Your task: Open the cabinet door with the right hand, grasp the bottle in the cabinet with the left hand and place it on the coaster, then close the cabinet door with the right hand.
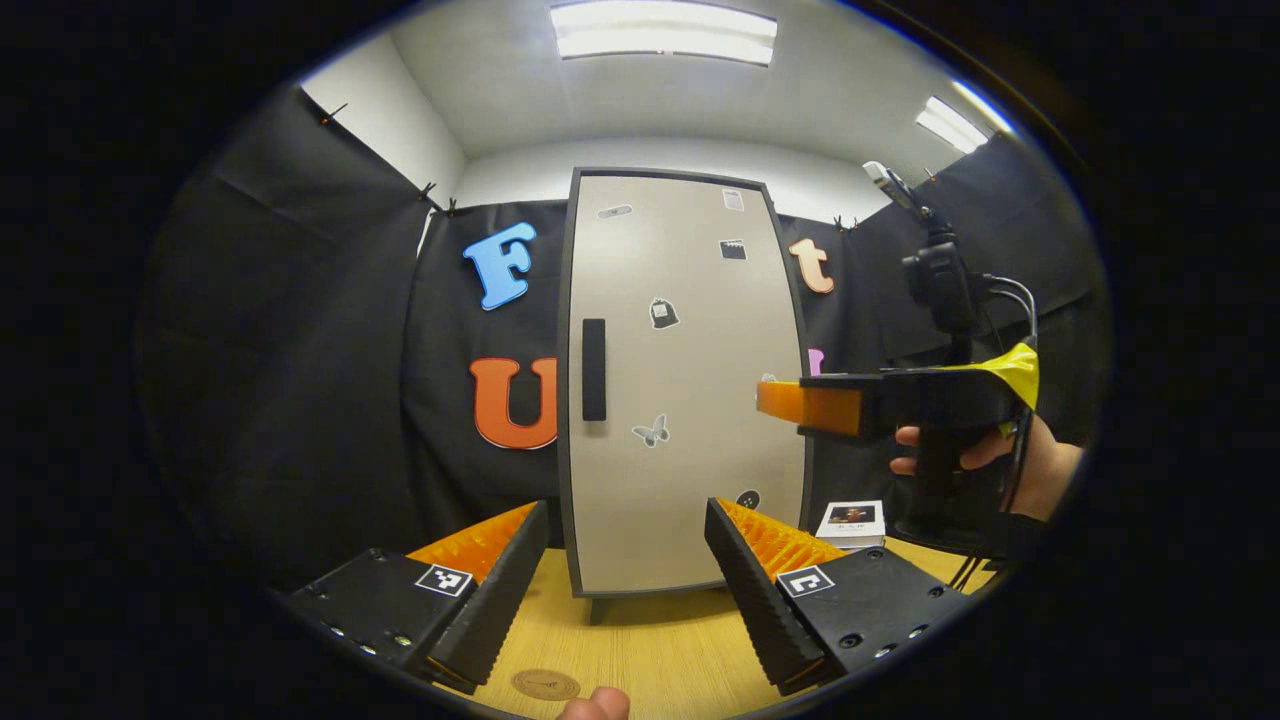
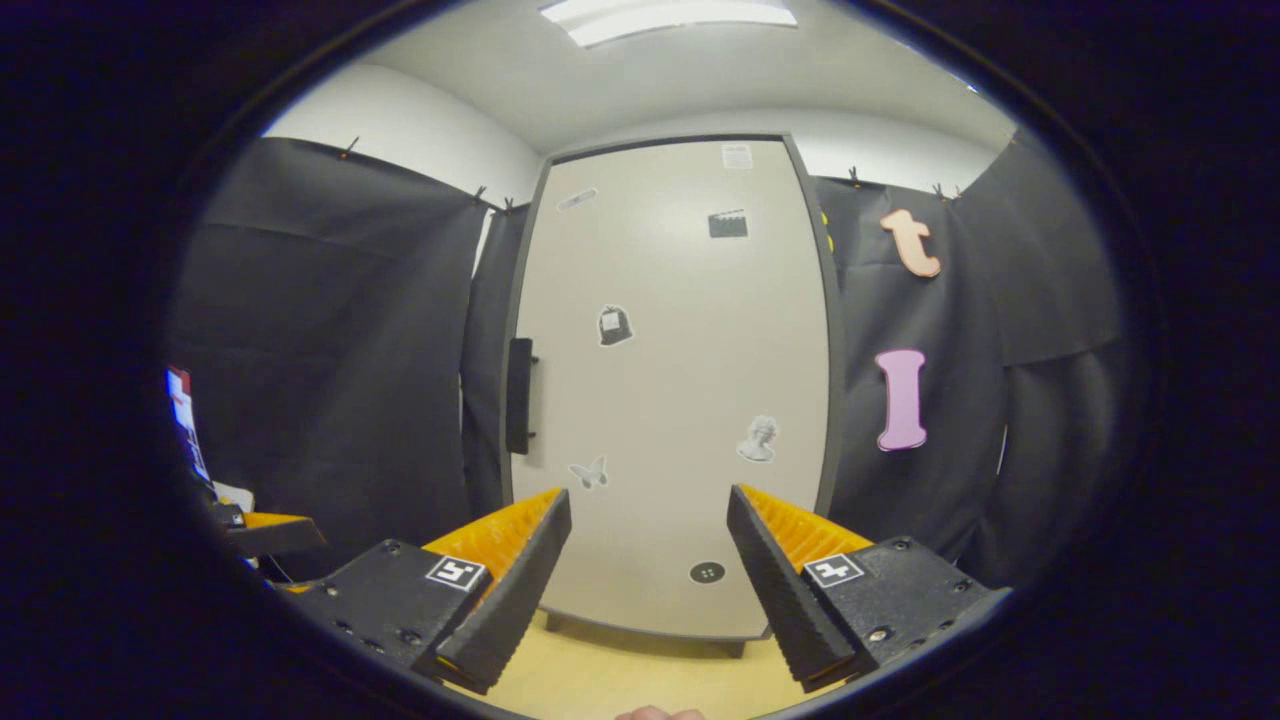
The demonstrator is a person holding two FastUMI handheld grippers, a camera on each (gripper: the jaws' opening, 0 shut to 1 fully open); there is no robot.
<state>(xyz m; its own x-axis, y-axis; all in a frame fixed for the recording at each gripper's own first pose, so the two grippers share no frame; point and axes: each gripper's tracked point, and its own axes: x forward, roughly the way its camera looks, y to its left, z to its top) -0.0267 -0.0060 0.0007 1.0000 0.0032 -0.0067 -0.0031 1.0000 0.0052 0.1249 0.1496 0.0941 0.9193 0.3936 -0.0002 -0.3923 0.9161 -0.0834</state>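
Grey and shut, the cabinet door (image 2: 670,400) faces us, so the bottle is likely still hidden inside. Our right gripper (image 2: 648,560) has its fingers wide apart and holds nothing. Our left gripper (image 1: 627,565) is wide and free too. The dark handle (image 2: 518,395) sits on the door's left edge. We should slide the right fingers over to it, one on each side, pinch, then pull slowly. The round coaster (image 1: 545,684) waits on the wooden counter (image 1: 650,640).
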